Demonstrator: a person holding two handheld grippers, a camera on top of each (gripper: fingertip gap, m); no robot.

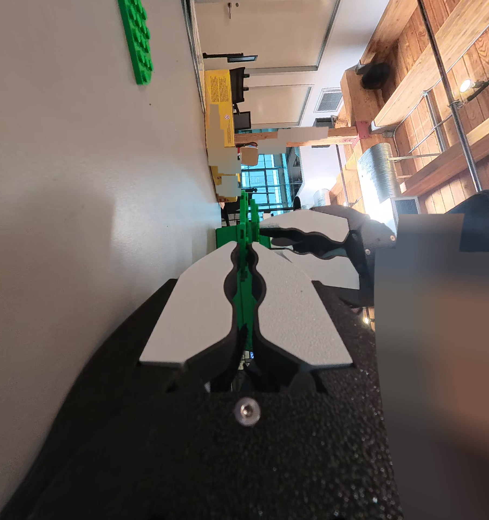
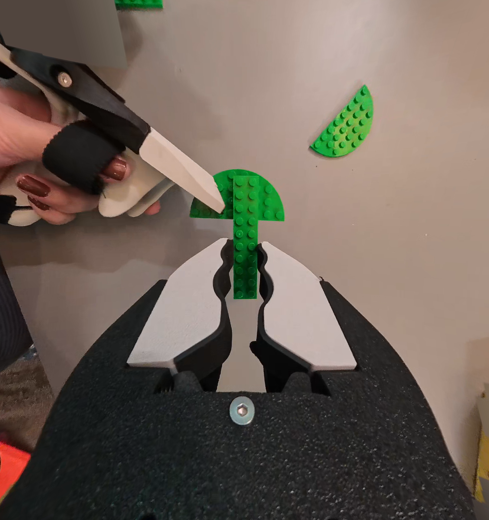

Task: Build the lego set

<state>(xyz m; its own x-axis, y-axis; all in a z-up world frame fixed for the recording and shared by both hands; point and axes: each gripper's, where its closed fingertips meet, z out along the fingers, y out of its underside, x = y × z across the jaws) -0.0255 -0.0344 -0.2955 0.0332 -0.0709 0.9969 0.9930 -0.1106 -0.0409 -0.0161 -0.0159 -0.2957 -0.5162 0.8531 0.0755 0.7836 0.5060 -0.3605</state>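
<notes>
A long green plate [image 2: 245, 225] sits across a green half-round plate [image 2: 268, 202], studs up, above the grey table [image 2: 378, 253]. My right gripper [image 2: 244, 243] is shut on the long plate's sides near its middle. My left gripper [image 1: 244, 244] is shut on the half-round plate [image 1: 244, 295], which shows edge-on between its fingers. In the right wrist view one left finger [image 2: 198, 185] comes in from the left over the half-round plate's left part. The right gripper [image 1: 266, 230] shows in the left wrist view, beyond the plates.
A second green half-round plate [image 2: 347, 123] lies on the table to the right. Another green plate [image 1: 138, 42] lies farther off. A yellow box [image 1: 219, 107] stands at the table's far edge. A person's hand [image 2: 26, 157] holds the left gripper. The grippers are tip to tip, or close to it.
</notes>
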